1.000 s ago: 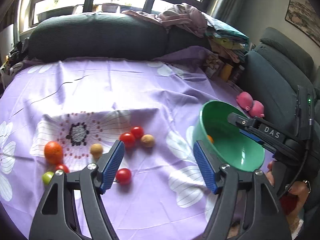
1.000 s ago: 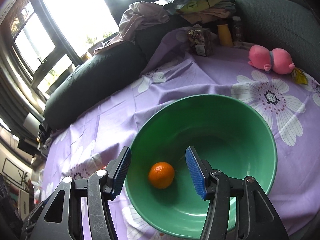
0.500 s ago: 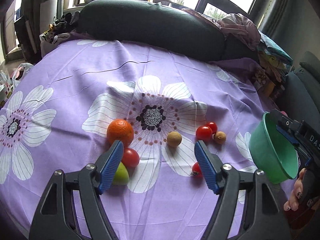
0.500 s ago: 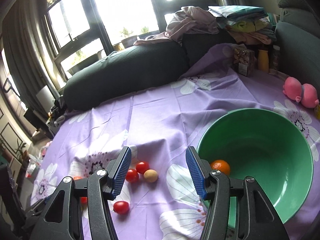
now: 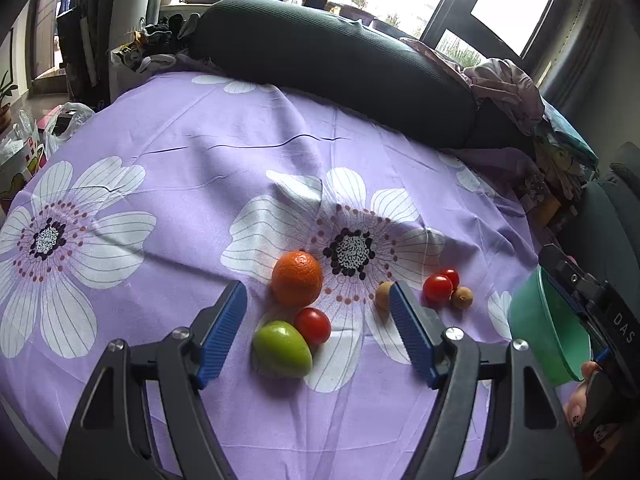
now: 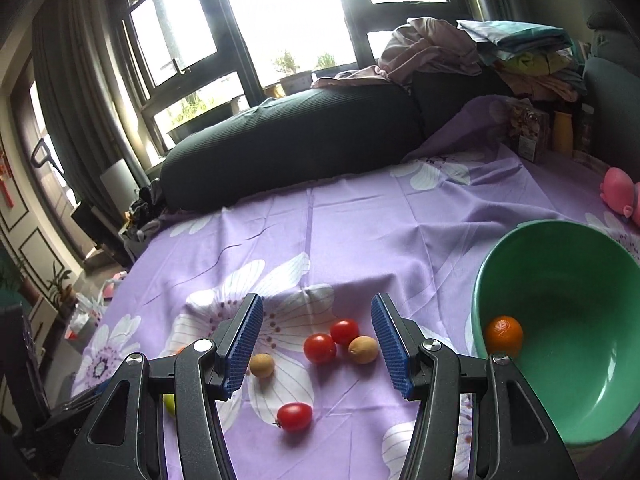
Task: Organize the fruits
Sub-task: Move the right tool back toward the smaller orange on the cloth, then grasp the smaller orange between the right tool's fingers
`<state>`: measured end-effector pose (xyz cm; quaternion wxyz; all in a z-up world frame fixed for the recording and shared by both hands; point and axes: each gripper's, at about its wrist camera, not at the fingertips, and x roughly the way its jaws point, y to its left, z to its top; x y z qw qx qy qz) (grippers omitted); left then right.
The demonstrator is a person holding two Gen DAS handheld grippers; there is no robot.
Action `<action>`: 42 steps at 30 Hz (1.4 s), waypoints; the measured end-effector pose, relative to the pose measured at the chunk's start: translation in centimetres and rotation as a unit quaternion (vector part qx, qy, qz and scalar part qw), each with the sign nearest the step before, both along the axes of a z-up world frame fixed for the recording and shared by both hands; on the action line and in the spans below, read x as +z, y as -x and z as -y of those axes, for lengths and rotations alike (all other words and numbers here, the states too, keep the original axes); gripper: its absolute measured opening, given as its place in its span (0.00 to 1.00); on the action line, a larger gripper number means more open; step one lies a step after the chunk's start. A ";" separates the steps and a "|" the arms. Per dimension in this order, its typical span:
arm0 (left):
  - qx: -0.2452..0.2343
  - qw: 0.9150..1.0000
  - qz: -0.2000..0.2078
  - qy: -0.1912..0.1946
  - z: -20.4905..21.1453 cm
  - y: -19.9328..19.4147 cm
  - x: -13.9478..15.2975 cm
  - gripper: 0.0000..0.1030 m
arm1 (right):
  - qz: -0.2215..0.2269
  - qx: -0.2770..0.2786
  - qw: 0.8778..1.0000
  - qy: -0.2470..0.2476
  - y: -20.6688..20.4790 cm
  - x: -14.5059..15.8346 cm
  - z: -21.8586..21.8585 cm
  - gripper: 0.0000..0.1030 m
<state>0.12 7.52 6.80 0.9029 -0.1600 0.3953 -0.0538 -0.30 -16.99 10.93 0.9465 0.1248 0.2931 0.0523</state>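
Daylight poured in from the windows (image 6: pixel 288 20) behind the dark cushion (image 6: pixel 292 144), blown out to plain white in both views, while the curtains and room corners stayed dim. The purple cloth (image 5: pixel 200 152) was evenly and softly lit, and the orange (image 5: pixel 297 283) and green fruit (image 5: pixel 282 349) cast only faint shadows toward the camera. Both pictures were sharp in the middle, but the fisheye lens bent straight lines strongly and darkened the edges to black.
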 end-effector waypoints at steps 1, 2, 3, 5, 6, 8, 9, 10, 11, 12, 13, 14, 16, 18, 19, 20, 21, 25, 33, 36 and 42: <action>0.004 1.000 0.000 0.002 -0.3 0.0 0.1 0.72 | -0.005 0.001 1.000 -0.001 -0.1 0.0 -0.2 0.56; 0.008 1.000 0.001 0.005 -0.6 0.0 0.1 0.72 | -0.014 0.005 1.000 -0.002 -0.3 -0.2 -0.3 0.56; 0.011 1.000 -0.001 0.009 -0.8 0.0 0.1 0.72 | -0.023 0.011 1.000 -0.006 -0.5 -0.3 -0.4 0.56; 0.022 1.000 -0.008 0.015 -1.4 0.0 0.1 0.72 | -0.044 0.031 0.998 -0.029 -1.0 -0.8 -0.6 0.56; 0.028 0.999 -0.008 0.018 -1.6 0.0 0.1 0.72 | -0.055 0.044 0.996 -0.048 -1.3 -1.1 -0.6 0.56; 0.033 0.999 -0.007 0.025 -2.2 0.0 0.2 0.72 | -0.075 0.070 0.991 -0.082 -2.0 -1.5 -0.7 0.56; 0.036 0.999 -0.007 0.028 -2.4 0.0 0.2 0.72 | -0.083 0.078 0.990 -0.088 -2.4 -1.5 -0.9 0.56; 0.042 0.999 -0.007 0.030 -2.8 0.0 0.1 0.72 | -0.090 0.082 0.988 -0.090 -2.6 -1.5 -1.3 0.56; 0.049 0.998 -0.009 0.030 -3.1 -0.1 0.1 0.72 | -0.094 0.086 0.988 -0.090 -2.8 -1.4 -1.8 0.56; 0.056 0.998 -0.011 0.030 -3.4 -0.1 0.0 0.72 | -0.097 0.091 0.987 -0.089 -3.1 -1.3 -2.3 0.56; 0.062 0.998 -0.013 0.028 -3.7 -0.1 0.0 0.72 | -0.101 0.100 0.986 -0.088 -3.3 -1.1 -3.0 0.56; 0.068 0.997 -0.015 0.027 -3.9 -0.2 -0.1 0.72 | -0.106 0.112 0.984 -0.086 -3.6 -1.0 -3.8 0.56; 0.079 0.996 -0.018 0.026 -4.5 -0.2 -0.2 0.72 | -0.122 0.140 0.979 -0.081 -4.2 -1.2 -5.5 0.56; 0.090 0.995 -0.018 0.026 -5.1 -0.1 -0.2 0.72 | -0.141 0.164 0.973 -0.082 -5.1 -1.9 -7.5 0.56; 0.096 0.995 -0.018 0.028 -5.4 -0.1 -0.2 0.72 | -0.153 0.172 0.970 -0.082 -5.6 -2.4 -8.4 0.56; 0.101 0.994 -0.019 0.030 -5.7 0.0 -0.2 0.72 | -0.163 0.180 0.967 -0.079 -6.1 -3.0 -9.4 0.56; 0.104 0.994 -0.020 0.035 -5.9 0.0 -0.3 0.72 | -0.173 0.186 0.964 -0.079 -6.5 -3.6 -10.2 0.56; 0.112 0.991 -0.026 0.063 -7.3 0.0 -0.5 0.72 | -0.212 0.204 0.951 -0.097 -7.9 -6.2 -12.1 0.54; 0.114 0.991 -0.027 0.067 -7.6 0.0 -0.4 0.72 | -0.251 0.204 0.940 -0.108 -9.3 -9.0 -13.4 0.48; 0.110 0.992 -0.028 0.058 -7.2 0.0 -0.3 0.72 | -0.253 0.202 0.940 -0.110 -9.4 -9.2 -13.5 0.43; 0.102 0.993 -0.029 0.047 -6.5 -0.1 -0.3 0.72 | -0.232 0.186 0.950 -0.093 -7.8 -7.1 -11.0 0.42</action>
